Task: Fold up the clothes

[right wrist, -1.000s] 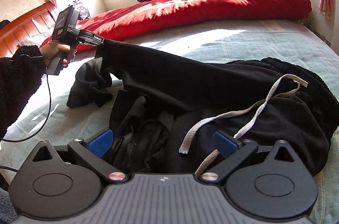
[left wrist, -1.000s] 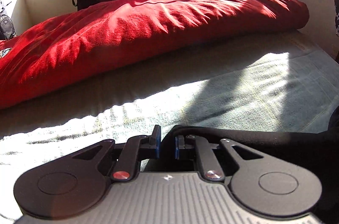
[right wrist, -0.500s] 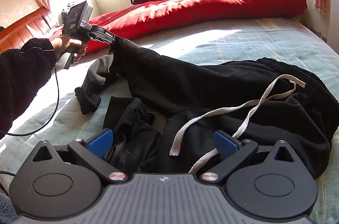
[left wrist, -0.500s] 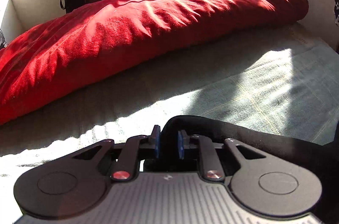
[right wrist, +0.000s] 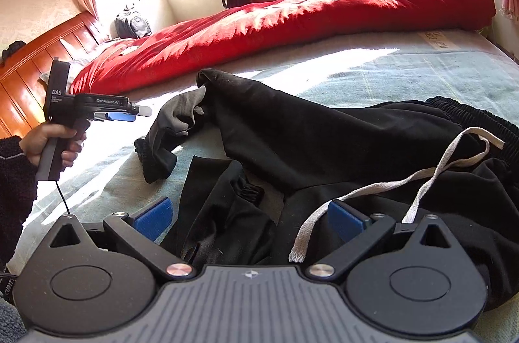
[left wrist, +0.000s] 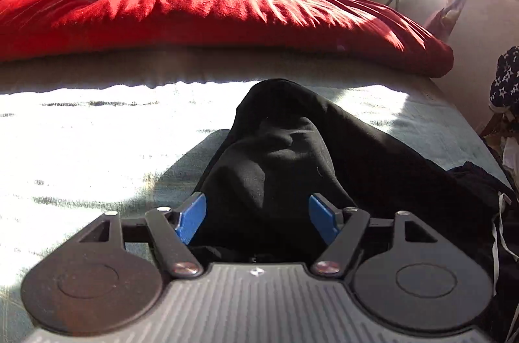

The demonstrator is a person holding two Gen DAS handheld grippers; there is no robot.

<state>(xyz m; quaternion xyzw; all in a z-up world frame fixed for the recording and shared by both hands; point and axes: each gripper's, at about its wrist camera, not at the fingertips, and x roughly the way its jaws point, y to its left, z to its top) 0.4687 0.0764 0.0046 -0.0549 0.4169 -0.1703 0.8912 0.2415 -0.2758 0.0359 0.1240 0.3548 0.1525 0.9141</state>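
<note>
We are working over a bed with a red quilt along its far side, and the black trousers are lying rumpled across the mattress, waistband to our right, white drawstring trailing toward us. One leg is stretching left, its cuff end slumped and partly turned inside out, showing grey lining.

What has just changed: a second ago the left gripper was clamped on that leg and holding it up off the bed; now its jaws are standing wide apart and the leg is lying loose on the sheet. In the right view we are seeing the left gripper pulled clear to the left, just short of the cuff. We are judging that the leg has been drawn out and let go, but it is landing crooked, so flattening is likely wanted before any fold.

The right gripper is hovering over the crotch and second leg, jaws apart as before, gripping nothing; the drawstring is draping beside its right finger.
</note>
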